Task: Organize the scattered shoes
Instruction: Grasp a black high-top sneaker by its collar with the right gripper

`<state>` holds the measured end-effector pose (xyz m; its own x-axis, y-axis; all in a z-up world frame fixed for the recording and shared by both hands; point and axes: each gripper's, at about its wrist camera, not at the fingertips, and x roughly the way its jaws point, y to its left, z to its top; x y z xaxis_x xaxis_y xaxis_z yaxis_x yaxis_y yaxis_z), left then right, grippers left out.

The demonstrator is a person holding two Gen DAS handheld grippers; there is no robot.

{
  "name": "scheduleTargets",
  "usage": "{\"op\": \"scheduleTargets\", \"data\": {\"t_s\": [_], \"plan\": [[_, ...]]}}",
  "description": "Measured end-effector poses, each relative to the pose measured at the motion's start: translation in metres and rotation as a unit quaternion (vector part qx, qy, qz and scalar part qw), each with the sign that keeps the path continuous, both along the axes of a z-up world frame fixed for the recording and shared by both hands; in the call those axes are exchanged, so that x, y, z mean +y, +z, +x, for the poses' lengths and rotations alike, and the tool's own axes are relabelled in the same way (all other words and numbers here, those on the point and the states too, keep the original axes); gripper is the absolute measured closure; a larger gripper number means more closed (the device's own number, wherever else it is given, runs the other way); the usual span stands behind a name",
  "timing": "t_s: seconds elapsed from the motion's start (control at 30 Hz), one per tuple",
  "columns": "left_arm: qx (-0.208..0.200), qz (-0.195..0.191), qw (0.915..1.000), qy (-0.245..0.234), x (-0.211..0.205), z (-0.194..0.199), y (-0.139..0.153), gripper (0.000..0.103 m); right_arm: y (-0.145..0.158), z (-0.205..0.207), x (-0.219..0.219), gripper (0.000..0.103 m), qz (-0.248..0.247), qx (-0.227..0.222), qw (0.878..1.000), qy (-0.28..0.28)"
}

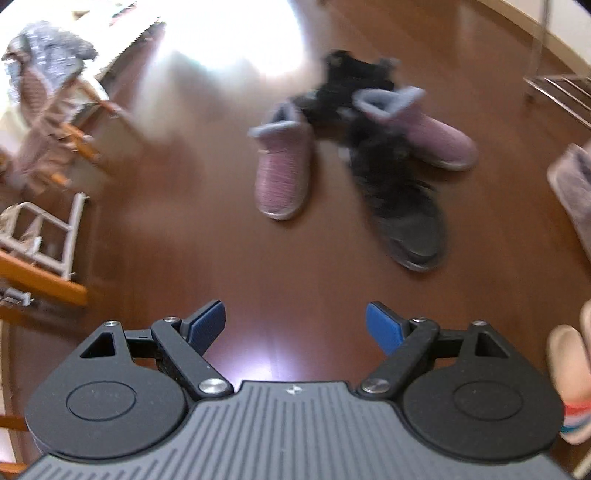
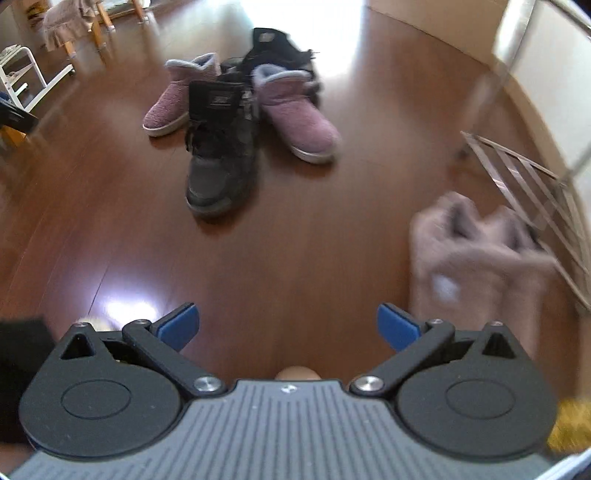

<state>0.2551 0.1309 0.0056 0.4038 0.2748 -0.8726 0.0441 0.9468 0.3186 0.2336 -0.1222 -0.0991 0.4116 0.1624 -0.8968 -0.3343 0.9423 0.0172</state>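
Several shoes lie in a heap on the brown wooden floor ahead. A pink boot with a grey lining [image 1: 282,173] [image 2: 175,101] points toward me, a second pink boot [image 1: 436,136] [image 2: 295,114] lies to its right, and a dark grey boot [image 1: 410,214] [image 2: 221,155] sits between them, with another black boot [image 1: 354,85] [image 2: 277,50] behind. A beige fluffy pair [image 2: 476,254] [image 1: 572,192] lies at the right by a metal shoe rack [image 2: 535,192] [image 1: 561,96]. My left gripper [image 1: 295,326] and right gripper [image 2: 288,325] both hang open above bare floor, holding nothing.
Wooden chair legs draped with clothing [image 1: 44,110] and a white frame [image 1: 55,236] stand at the left. A pale slipper with coloured stripes [image 1: 570,380] lies at the right edge. A white wall [image 2: 443,22] runs behind the rack. Strong glare washes out the far floor.
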Motion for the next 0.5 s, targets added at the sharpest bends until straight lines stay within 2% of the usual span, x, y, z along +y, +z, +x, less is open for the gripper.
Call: {"op": "scheduleTargets", "data": {"t_s": [0.1, 0.17, 0.23, 0.33, 0.47, 0.5], "plan": [[0.022, -0.037, 0.9988, 0.025, 0.019, 0.001, -0.005, 0.017, -0.044, 0.045, 0.045, 0.001, 0.016, -0.022, 1.000, 0.010], [0.031, -0.051, 0.9978, 0.029, 0.023, 0.001, -0.007, 0.017, -0.068, 0.081, 0.083, 0.001, 0.031, -0.053, 0.998, 0.015], [0.040, -0.063, 0.9967, 0.031, 0.027, 0.002, -0.008, 0.017, -0.079, 0.106, 0.110, 0.001, 0.037, -0.082, 0.996, 0.026], [0.048, -0.078, 0.9952, 0.035, 0.035, 0.006, -0.011, 0.017, -0.098, 0.149, 0.153, 0.001, 0.019, -0.113, 0.993, 0.025], [0.053, -0.075, 0.9946, 0.047, 0.045, 0.006, -0.017, 0.017, -0.126, 0.185, 0.179, 0.001, -0.012, -0.109, 0.994, 0.009], [0.057, -0.071, 0.9944, 0.053, 0.049, 0.006, -0.019, 0.017, -0.135, 0.191, 0.183, 0.007, -0.021, -0.105, 0.994, 0.008]]}}
